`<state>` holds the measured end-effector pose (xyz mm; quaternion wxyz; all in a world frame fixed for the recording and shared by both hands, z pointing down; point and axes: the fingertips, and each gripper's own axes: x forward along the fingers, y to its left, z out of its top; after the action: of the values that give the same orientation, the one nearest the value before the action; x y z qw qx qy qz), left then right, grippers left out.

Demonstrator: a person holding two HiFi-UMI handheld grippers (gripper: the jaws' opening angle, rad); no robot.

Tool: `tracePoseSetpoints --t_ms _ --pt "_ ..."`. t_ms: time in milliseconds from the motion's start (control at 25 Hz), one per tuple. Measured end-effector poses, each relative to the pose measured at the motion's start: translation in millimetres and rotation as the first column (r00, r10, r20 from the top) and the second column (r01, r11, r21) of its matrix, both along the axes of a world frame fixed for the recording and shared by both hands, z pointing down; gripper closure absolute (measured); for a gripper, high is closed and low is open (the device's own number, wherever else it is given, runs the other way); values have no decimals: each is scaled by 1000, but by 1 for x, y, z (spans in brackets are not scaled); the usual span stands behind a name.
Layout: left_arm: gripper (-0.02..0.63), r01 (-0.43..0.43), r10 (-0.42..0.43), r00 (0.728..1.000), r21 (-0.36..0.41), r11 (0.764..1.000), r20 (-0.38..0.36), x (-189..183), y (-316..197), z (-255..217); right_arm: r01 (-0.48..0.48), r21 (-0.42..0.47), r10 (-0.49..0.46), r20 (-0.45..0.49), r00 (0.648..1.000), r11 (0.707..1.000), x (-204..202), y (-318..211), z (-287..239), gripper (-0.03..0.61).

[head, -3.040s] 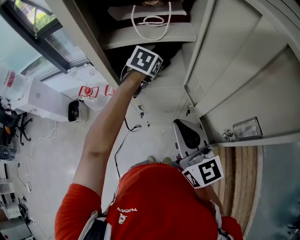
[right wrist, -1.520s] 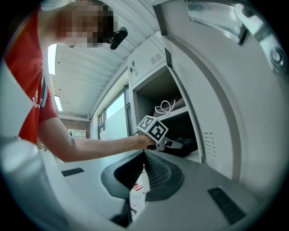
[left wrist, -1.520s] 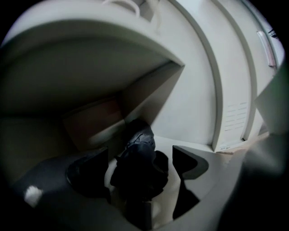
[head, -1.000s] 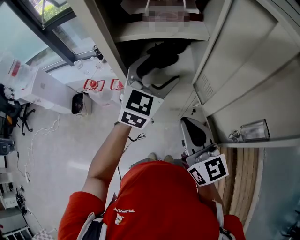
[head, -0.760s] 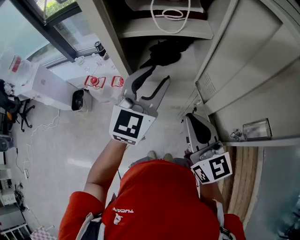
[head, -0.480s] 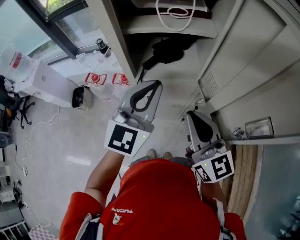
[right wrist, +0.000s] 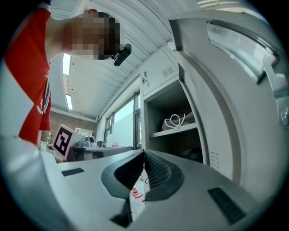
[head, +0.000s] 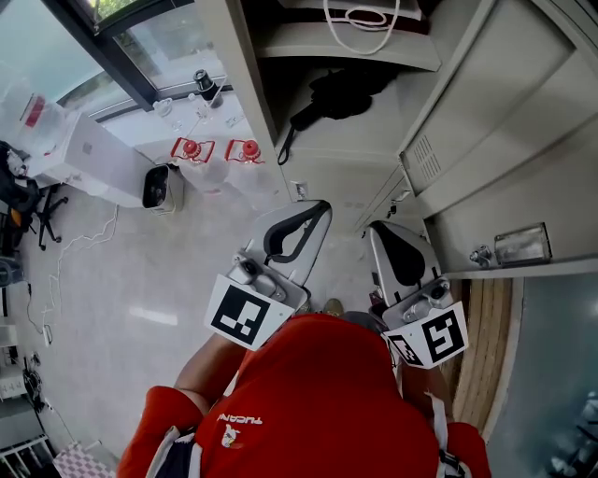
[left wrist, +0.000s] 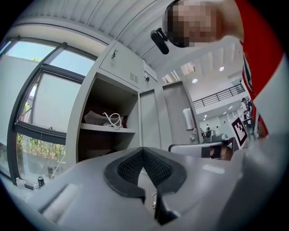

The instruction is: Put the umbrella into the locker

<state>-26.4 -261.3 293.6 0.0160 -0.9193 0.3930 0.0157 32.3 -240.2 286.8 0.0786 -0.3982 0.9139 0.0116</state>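
Seen upper centre, on the lower shelf of the locker [head: 245, 89]: black umbrella [head: 344, 91], already in. Left gripper [head: 318, 207] and right gripper [head: 378, 230] closed, empty (nothing pinched). Likely next: nudge door [head: 495, 103] closed, clear of strap [head: 280, 149].

Umbrella [head: 341, 93] lies in the locker [head: 239, 75], seemingly under its shelf [head: 348, 58]

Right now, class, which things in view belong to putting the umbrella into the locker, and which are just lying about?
Job: black umbrella, already inside the locker; left gripper and right gripper, both shut, empty.
Lying about: white cord on the upper shelf; red-topped bottles on the floor; white box.
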Motion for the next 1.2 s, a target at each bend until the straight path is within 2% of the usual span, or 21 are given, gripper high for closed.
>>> tracePoseSetpoints --t_ms 320,1200 --pt "609 -28 28 1000 -20 999 -3 -3 18 4 -1 -10 1 -11 1000 1000 -8 9 2 577" --pt "609 -80 80 997 -42 996 -22 -7 24 9 3 -3 -3 -25 1000 1000 -25 16 -2 577"
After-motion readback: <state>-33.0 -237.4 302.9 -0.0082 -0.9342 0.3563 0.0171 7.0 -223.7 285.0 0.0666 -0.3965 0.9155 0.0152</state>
